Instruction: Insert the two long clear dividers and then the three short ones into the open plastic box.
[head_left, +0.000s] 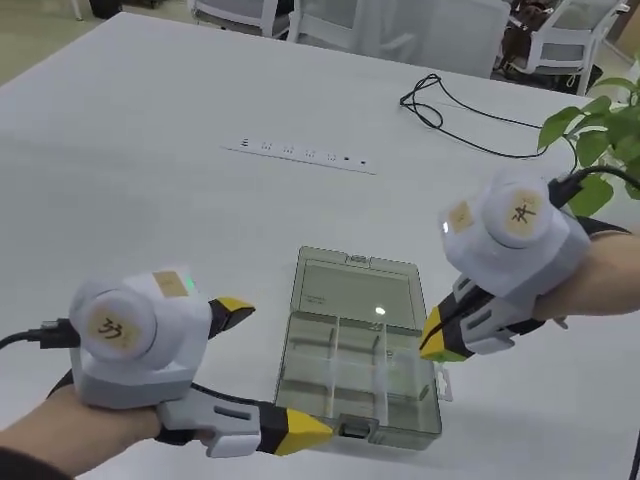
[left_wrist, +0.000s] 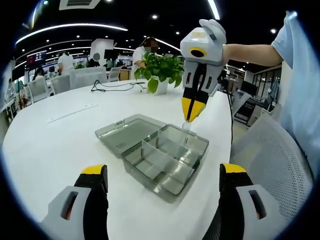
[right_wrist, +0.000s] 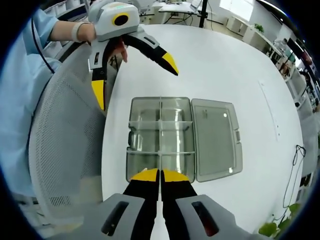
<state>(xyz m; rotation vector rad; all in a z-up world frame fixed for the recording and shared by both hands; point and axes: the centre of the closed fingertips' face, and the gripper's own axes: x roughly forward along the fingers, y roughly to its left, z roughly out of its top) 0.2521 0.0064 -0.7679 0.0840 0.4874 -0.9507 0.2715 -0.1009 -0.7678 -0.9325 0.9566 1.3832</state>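
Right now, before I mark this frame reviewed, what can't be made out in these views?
- Right gripper view: the right claw, shut, covers its own tips' gap, so whether it pinches anything is unclear.
- Head view: clear divider walls inside the box blend with glare, so their count is uncertain.
- Head view: print on the lid is too small to read.

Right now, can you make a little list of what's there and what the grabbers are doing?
Box: clear plastic, lid open flat, on white table
Inside: fitted dividers making compartments
Left gripper: open, beside the box
Right gripper: shut on a clear divider, at the box's edge
Behind: power strip, cable, plant
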